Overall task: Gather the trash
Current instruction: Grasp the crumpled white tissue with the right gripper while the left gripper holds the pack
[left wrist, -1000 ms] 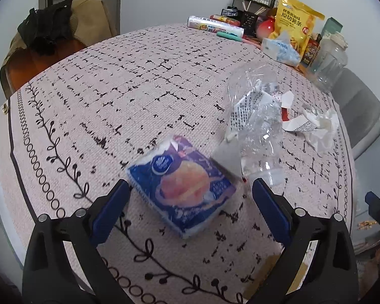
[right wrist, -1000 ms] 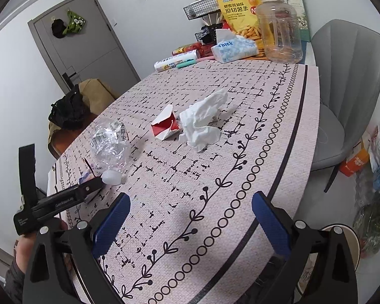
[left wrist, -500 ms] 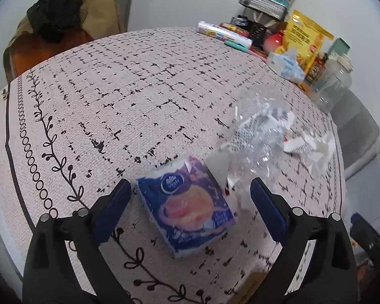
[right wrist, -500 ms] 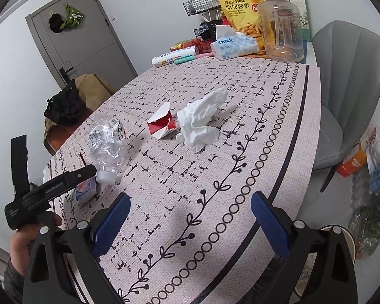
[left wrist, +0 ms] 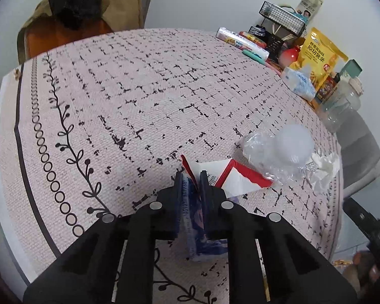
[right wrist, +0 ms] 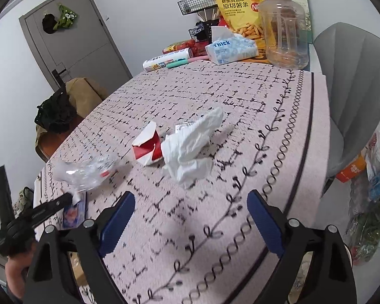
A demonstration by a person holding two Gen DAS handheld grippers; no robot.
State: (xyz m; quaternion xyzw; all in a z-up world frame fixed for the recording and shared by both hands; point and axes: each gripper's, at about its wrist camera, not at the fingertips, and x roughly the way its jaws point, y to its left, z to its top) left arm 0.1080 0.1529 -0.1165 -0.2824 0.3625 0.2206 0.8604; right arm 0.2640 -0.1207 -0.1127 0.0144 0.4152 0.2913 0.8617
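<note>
Pinching the blue tissue packet [left wrist: 193, 217] edge-on, my left gripper [left wrist: 190, 185] could let it slip — the crushed bottle [left wrist: 278, 149] ahead might roll; my right gripper [right wrist: 190, 217] hangs spread.

Round table [right wrist: 278, 116] w/ pink patterned cloth; grey chair [right wrist: 354, 96] just beside it, grey door [right wrist: 71, 38] behind, white walls.

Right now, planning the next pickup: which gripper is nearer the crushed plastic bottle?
Left. The left gripper sits beside the crushed plastic bottle; the right gripper hovers farther off.
</note>
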